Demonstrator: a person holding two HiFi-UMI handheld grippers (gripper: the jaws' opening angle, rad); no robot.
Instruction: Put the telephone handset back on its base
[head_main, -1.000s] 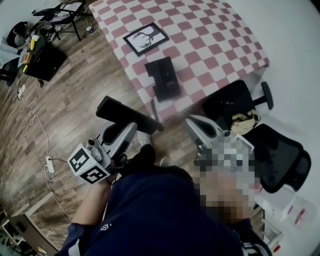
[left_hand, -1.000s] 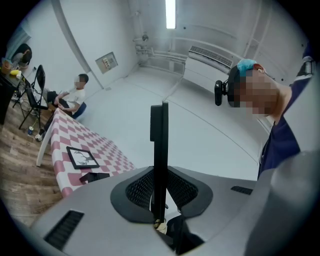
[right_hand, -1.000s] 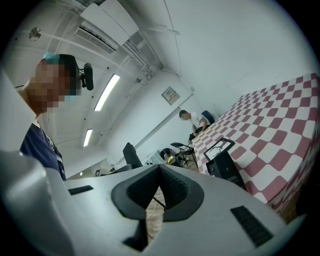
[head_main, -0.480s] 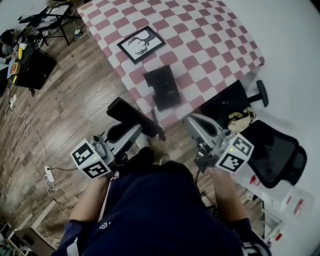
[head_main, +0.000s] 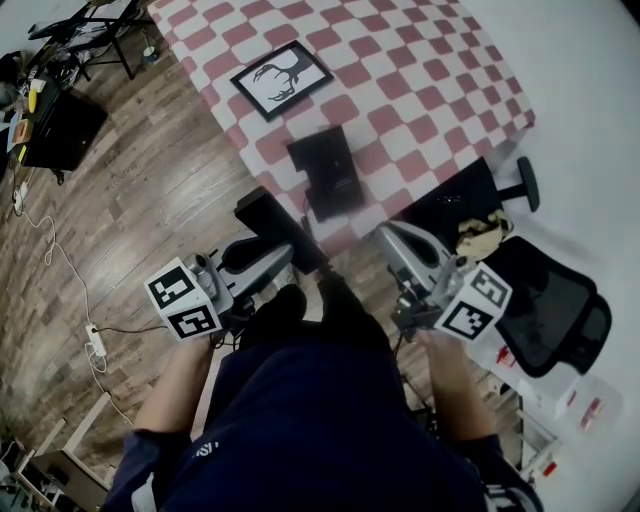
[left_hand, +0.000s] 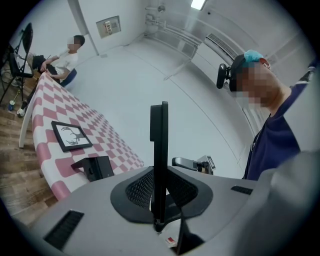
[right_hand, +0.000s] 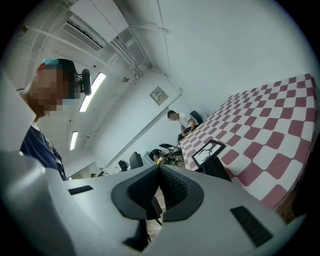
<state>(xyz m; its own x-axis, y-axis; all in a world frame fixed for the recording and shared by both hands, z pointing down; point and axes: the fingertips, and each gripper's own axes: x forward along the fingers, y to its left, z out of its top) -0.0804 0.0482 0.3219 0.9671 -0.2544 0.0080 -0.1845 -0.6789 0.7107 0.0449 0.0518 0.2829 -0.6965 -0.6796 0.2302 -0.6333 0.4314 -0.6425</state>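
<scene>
Head view: your left hand-held gripper (head_main: 280, 255) is clamped on the black telephone handset (head_main: 262, 212), held just off the edge of the checkered table (head_main: 420, 90), near the base (head_main: 325, 172) standing on it. Your right hand-held gripper (head_main: 388, 238) has its jaws together, empty.

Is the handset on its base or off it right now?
Off. The left gripper clamps the handset between its pads, while the base sits bare on the checkered table.
</scene>
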